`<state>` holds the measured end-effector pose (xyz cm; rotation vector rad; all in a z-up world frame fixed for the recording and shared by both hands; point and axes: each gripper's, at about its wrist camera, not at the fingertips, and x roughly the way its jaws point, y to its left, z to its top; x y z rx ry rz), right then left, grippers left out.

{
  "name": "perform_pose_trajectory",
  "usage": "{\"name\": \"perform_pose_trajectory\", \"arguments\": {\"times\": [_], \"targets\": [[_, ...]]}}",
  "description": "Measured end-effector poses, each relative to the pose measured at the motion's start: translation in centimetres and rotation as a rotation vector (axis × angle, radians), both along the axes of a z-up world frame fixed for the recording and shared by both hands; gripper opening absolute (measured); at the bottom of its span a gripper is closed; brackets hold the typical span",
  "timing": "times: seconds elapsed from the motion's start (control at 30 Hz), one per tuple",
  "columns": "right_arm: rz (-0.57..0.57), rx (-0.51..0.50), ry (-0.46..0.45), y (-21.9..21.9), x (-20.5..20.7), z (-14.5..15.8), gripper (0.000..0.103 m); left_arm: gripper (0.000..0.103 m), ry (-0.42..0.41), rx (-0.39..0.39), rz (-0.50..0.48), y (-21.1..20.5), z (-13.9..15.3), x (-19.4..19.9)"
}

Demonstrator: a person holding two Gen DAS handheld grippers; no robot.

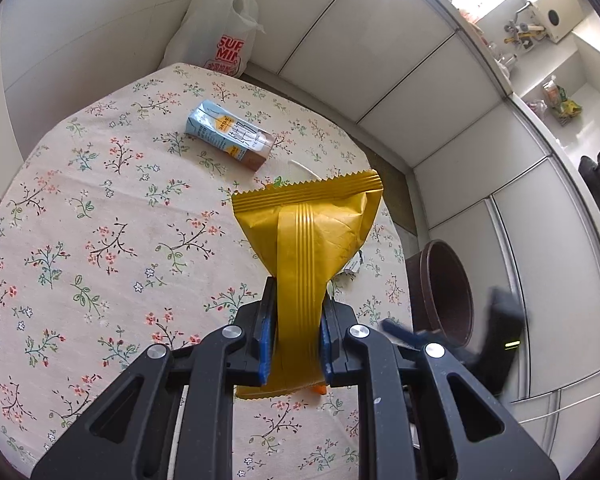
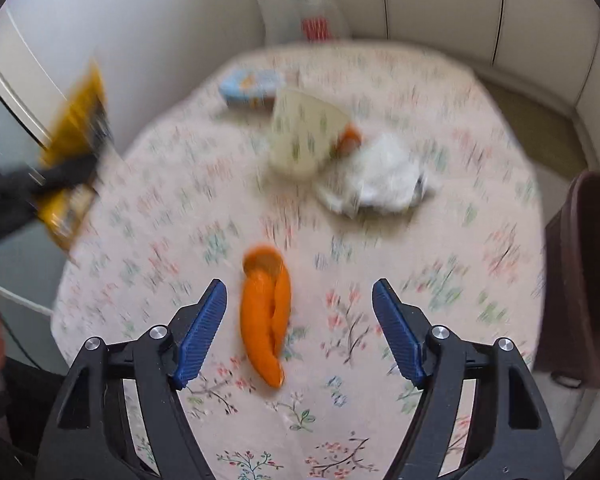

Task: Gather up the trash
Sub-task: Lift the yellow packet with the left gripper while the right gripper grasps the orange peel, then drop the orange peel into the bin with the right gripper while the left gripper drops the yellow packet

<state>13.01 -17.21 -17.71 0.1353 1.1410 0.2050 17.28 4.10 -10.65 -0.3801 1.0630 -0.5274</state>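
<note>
My left gripper (image 1: pixel 296 320) is shut on a yellow snack wrapper (image 1: pixel 312 236) and holds it above the floral-cloth table (image 1: pixel 100 220). The wrapper also shows, blurred, at the left of the right wrist view (image 2: pixel 74 136). A blue drink carton (image 1: pixel 230 134) lies on the table further back; it also shows in the right wrist view (image 2: pixel 252 88). My right gripper (image 2: pixel 300 320) is open just above an orange peel (image 2: pixel 266 316), which lies between its fingers. Beyond it lie a tipped paper cup (image 2: pixel 304 136), another orange piece (image 2: pixel 348 140) and crumpled white paper (image 2: pixel 380 176).
A brown bin (image 1: pixel 446 292) stands beside the table's right edge; it also shows in the right wrist view (image 2: pixel 580 280). A white plastic bag (image 1: pixel 216 24) sits behind the table against the wall. White cabinets (image 1: pixel 440 100) run along the right.
</note>
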Motion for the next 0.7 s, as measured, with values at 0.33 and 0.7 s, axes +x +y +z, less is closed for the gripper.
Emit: {"name": "perform_pose_trajectory", "arguments": {"times": [0.33, 0.7], "targets": [[0.019, -0.121, 0.042, 4.3, 1.7, -4.0, 0.028, 0.019, -0.014, -0.016, 0.042, 2.4, 0.7, 0.1], [-0.083, -0.100, -0.107, 0.8, 1.4, 1.3, 0.018, 0.018, -0.055, -0.030, 0.063, 2.8, 1.6, -0.1]]}}
